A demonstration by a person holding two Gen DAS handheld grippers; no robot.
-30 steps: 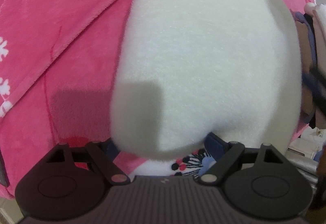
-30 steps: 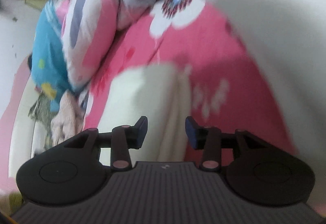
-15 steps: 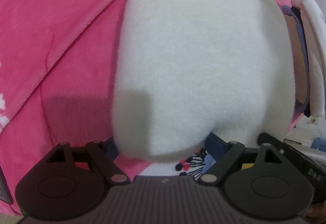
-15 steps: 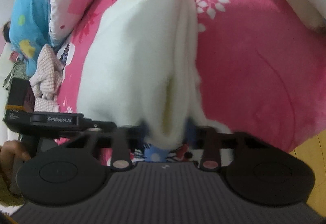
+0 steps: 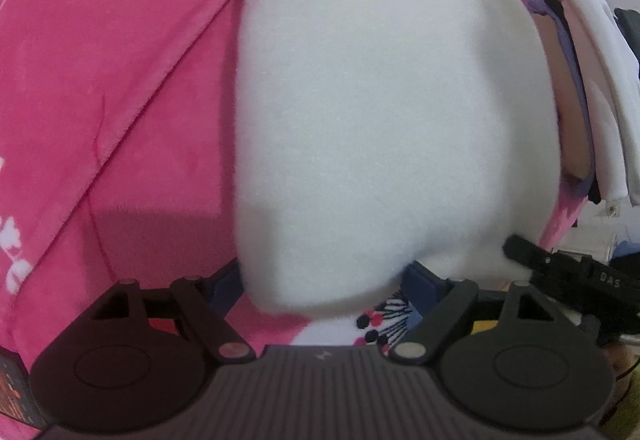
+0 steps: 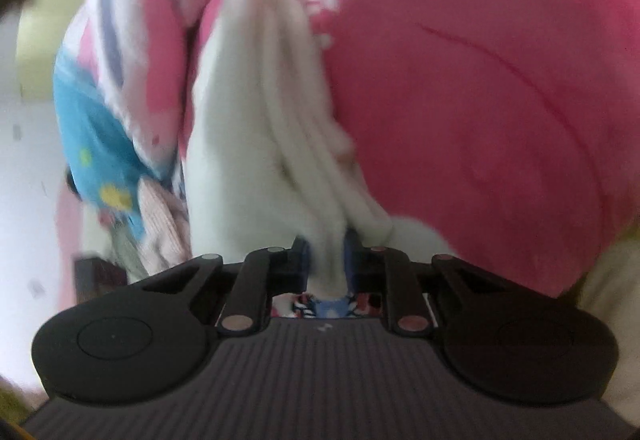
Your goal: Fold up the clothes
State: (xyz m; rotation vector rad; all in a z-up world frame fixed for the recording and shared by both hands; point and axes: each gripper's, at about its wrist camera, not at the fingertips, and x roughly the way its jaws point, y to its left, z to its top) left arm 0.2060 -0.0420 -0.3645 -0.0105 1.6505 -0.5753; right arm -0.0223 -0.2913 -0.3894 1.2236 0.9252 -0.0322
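Only readable bit is "DAS" in pale letters on the black gripper arm (image 5: 576, 272) at the lower right of the left view.

Soft indoor light; left view fairly sharp, right view smeared.

Left wrist view: even, diffuse light, no glare. The white cloth (image 5: 384, 112) is bright but not blown out, its nap visible. A hard-edged grey shadow crosses its lower left and the pink blanket (image 5: 120, 80) beside it, so light falls from above and behind the camera. Fisheye bends the blanket seam and rounds the corners to dark. Right wrist view: heavy motion blur over the cloth (image 6: 256, 144), the blanket (image 6: 480, 100) and the pillows (image 6: 132, 52) at left; prints are streaked. Only the right gripper (image 6: 326, 260) body reads crisp. Far left background is washed out pale.
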